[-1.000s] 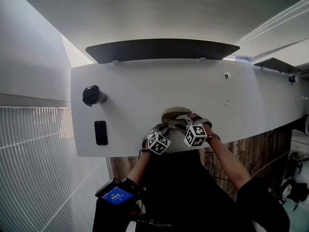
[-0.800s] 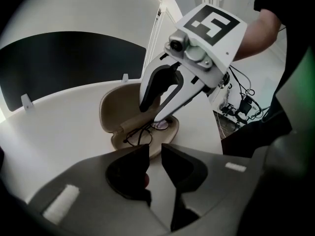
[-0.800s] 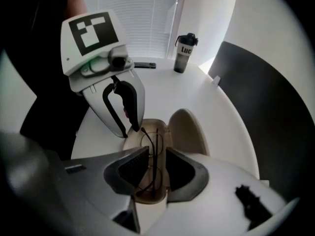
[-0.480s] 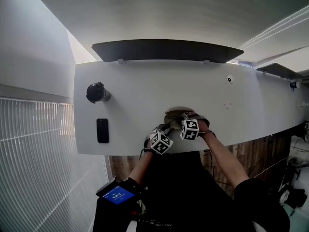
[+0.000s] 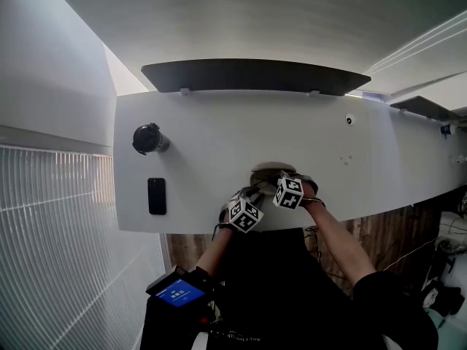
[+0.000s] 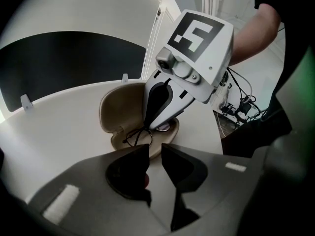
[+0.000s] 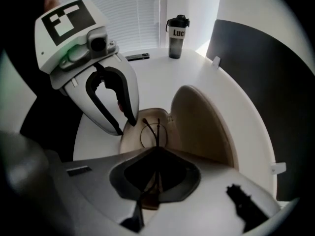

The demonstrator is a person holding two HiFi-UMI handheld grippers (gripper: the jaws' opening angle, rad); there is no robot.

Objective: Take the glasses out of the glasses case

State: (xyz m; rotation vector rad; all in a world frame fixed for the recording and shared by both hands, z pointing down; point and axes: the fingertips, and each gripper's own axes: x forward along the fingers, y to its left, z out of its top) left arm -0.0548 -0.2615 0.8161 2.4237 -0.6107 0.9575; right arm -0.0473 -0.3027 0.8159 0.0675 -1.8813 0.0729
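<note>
1. The glasses [image 7: 157,132] lie in the lower half of the open glasses case [image 7: 206,127]. They have a thin dark frame, and the lid stands up behind them.
2. The right claw [image 7: 156,154] has just been closing. Its jaws are now all but together, with the thin frame caught between them, and it points steeply down into the case.
3. A second ago that claw's marker cube sat nearer the front edge of the surface [image 5: 219,137]. Now it has come in over the case.
4. The left claw [image 6: 156,149] hasn't budged. Its jaws are narrow at the case's near rim and look to be pinching the wall, one finger inside and one outside, to hold the case steady.
5. So the grip on the glasses looks made, but they are not yet out of the case. I'd expect a lift to come next. A pinch on wire that thin could slip or drag the case along, and the left claw's hold should help there.
6. A phone [image 5: 157,195] and a bottle [image 5: 146,138] sit well away from the case, on the person's left.
</note>
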